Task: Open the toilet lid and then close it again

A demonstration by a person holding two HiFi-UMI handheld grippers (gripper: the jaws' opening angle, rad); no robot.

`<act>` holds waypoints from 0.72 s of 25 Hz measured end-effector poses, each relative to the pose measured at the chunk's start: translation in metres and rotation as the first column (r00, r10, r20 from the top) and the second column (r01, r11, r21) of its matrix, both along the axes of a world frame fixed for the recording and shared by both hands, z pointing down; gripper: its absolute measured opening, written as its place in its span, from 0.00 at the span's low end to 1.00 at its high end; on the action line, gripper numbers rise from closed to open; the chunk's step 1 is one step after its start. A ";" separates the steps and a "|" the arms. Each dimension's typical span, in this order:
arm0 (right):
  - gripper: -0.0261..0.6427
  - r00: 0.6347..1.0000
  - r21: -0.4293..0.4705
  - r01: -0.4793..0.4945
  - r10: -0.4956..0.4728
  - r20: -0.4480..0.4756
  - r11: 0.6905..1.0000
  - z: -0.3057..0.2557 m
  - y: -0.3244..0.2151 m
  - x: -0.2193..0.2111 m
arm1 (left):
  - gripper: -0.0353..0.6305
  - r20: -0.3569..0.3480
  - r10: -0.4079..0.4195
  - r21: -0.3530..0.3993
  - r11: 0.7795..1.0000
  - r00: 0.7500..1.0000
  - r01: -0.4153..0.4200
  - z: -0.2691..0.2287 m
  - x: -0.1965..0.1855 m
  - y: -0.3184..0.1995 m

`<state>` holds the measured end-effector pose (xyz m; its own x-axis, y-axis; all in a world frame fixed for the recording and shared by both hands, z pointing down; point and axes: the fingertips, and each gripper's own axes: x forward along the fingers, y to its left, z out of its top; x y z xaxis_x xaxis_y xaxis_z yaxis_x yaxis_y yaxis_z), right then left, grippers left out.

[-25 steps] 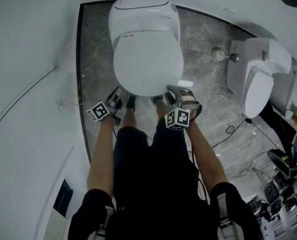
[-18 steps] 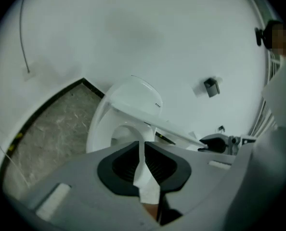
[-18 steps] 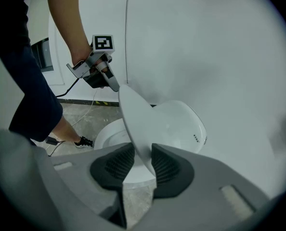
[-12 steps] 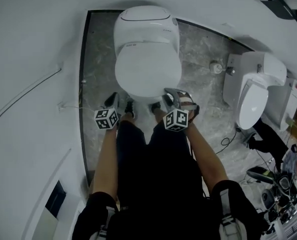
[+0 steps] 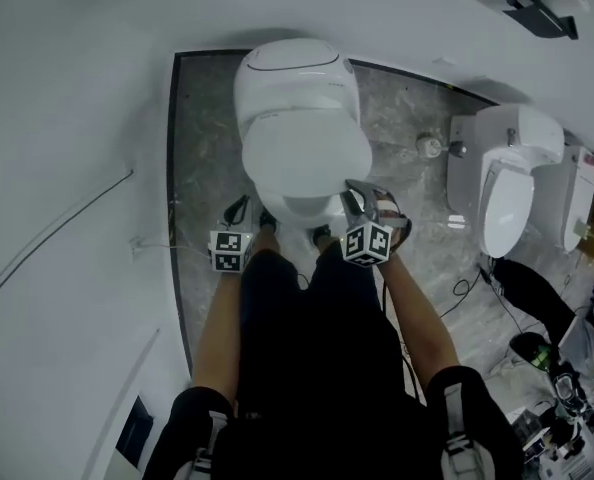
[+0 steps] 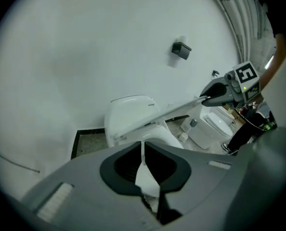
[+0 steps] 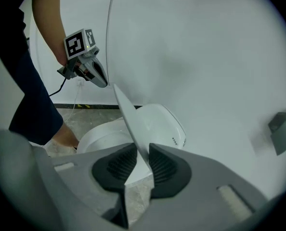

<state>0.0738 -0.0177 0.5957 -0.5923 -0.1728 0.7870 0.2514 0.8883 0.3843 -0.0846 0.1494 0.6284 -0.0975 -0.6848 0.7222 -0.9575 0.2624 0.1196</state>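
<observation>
My right gripper (image 7: 142, 160) pinched the near rim of the thin white plastic toilet lid (image 7: 128, 121), jaws just closing onto it, to swing it up off the white oval toilet seat (image 7: 98, 136). My left gripper (image 6: 144, 154) hung spare at the near left, jaws almost together, empty. Right gripper view showed the bite, which head view hid. Left gripper view showed the lid tilted, partly raised.
</observation>
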 end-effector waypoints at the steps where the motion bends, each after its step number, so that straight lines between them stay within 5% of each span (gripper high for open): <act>1: 0.16 1.000 0.006 -0.025 0.025 -0.006 1.000 -0.002 -0.001 -0.001 | 0.10 0.008 0.041 -0.001 0.999 0.999 -0.041 -0.004 -0.003 -0.004; 7: 0.16 0.992 0.036 -0.123 0.124 -0.027 0.992 -0.007 -0.009 -0.009 | 0.10 0.067 0.253 -0.028 0.967 0.965 -0.252 -0.014 -0.023 -0.027; 14: 0.16 0.974 0.043 -0.223 0.225 -0.024 0.974 -0.019 -0.021 -0.025 | 0.24 0.152 0.345 -0.055 0.938 0.926 -0.341 -0.019 -0.033 -0.046; 18: 0.16 0.964 0.046 -0.263 0.264 -0.016 0.964 -0.025 -0.032 -0.032 | 0.24 0.226 0.480 -0.076 0.876 0.848 -0.476 -0.030 -0.033 -0.069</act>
<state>0.0415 -0.0498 0.5711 -0.5038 -0.3546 0.7877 0.0199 0.9069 0.4209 -0.1174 0.0804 0.5979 0.0738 -0.6778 0.7315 -0.9646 -0.2347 -0.1202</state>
